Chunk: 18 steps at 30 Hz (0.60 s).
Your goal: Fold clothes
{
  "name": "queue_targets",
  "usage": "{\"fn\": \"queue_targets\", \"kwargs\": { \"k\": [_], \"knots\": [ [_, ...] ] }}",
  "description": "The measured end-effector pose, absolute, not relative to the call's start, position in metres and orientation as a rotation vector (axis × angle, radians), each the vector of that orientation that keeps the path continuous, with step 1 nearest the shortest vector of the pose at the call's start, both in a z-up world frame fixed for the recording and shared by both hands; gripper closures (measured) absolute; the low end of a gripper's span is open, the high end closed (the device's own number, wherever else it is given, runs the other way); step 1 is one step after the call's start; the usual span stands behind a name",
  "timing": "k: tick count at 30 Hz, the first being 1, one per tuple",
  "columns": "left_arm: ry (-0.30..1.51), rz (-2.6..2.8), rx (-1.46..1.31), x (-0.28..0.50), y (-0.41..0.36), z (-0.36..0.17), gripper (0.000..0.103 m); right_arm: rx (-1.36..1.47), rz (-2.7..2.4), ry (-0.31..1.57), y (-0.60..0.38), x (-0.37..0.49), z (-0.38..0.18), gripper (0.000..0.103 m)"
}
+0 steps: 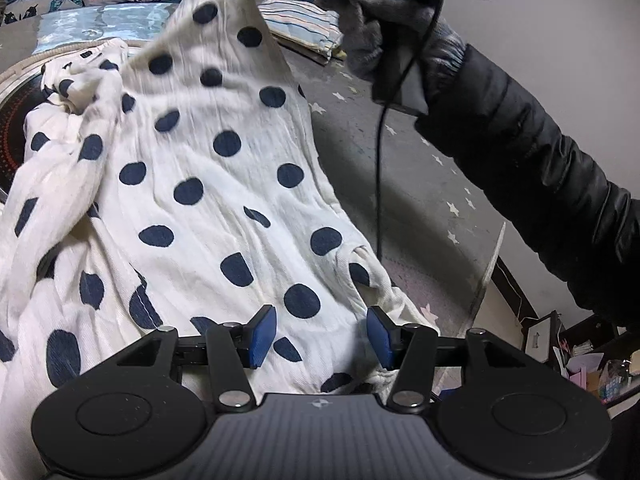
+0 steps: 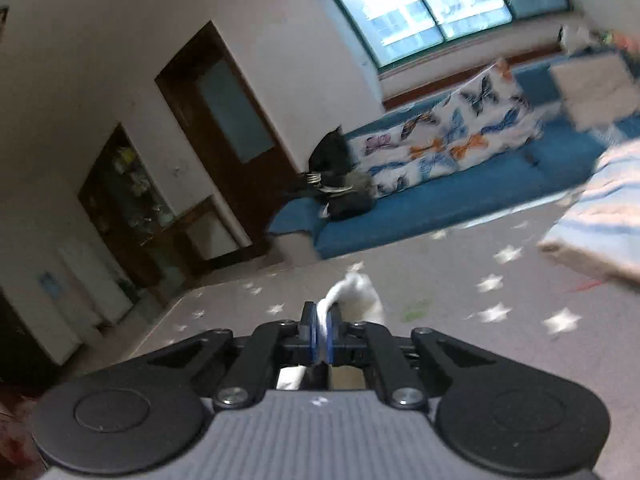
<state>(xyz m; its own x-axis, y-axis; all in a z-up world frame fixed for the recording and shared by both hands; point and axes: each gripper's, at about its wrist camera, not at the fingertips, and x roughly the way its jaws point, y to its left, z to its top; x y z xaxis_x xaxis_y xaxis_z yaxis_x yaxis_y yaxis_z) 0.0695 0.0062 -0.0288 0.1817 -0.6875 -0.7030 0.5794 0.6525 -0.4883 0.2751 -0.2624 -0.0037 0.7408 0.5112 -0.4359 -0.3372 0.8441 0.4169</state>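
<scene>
Right wrist view showed the right tongs [image 2: 323, 330] clenched on a thin white tip of the garment [image 2: 356, 296], only a small bunch poking out past the blue pads [image 2: 329, 334]. That bite looked shallow, so a sharp pull might have slid the cloth free and dropped the raised end. In the left wrist view the left tongs [image 1: 322, 334] stood released, jaws apart over the lower part of the spotted garment [image 1: 208, 184], which passed between them without being pressed; whether the pads brushed it could not be told. The cloth rose from there to the top of that view, where the gloved hand [image 1: 384, 24] held the right tool high. On the left it lay bunched and twisted [image 1: 76, 92], and closing on several layers there would likely have folded in a crease. A black cable [image 1: 378, 168] hung just beside the cloth and could have snagged it. Beyond lay the star-print floor [image 1: 424, 184] and a striped folded pile [image 1: 304, 24].
</scene>
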Motion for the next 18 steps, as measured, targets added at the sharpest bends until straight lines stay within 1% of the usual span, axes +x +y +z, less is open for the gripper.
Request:
{"fn": "queue_targets", "kwargs": {
  "k": [1,2,3,6,10,12,16,18],
  "knots": [
    [1.060,-0.902,-0.116,0.070,0.006,-0.029,0.048,0.289,0.394,0.612,-0.269,0.278,-0.009,0.096],
    [1.059,-0.903,-0.113,0.071,0.005,-0.029,0.047,0.257,0.320,0.658,-0.275,0.282,-0.015,0.091],
    [1.060,-0.906,-0.111,0.072,0.004,-0.029,0.047,0.226,0.244,0.702,-0.281,0.286,-0.021,0.089],
    [1.062,-0.916,-0.109,0.074,0.002,-0.029,0.047,0.178,0.177,0.732,-0.286,0.286,-0.027,0.088],
    [1.067,-0.920,-0.109,0.077,0.001,-0.030,0.047,0.171,0.254,0.732,-0.268,0.287,-0.022,0.085],
    [1.070,-0.926,-0.110,0.076,0.000,-0.031,0.046,0.140,0.307,0.762,-0.250,0.291,-0.024,0.081],
    [1.077,-0.944,-0.115,0.073,-0.003,-0.032,0.046,0.036,0.315,0.846,-0.212,0.304,-0.045,0.081],
    [1.089,-0.958,-0.127,0.073,-0.003,-0.034,0.046,0.007,0.294,0.853,-0.201,0.311,-0.056,0.081]
  ]
}}
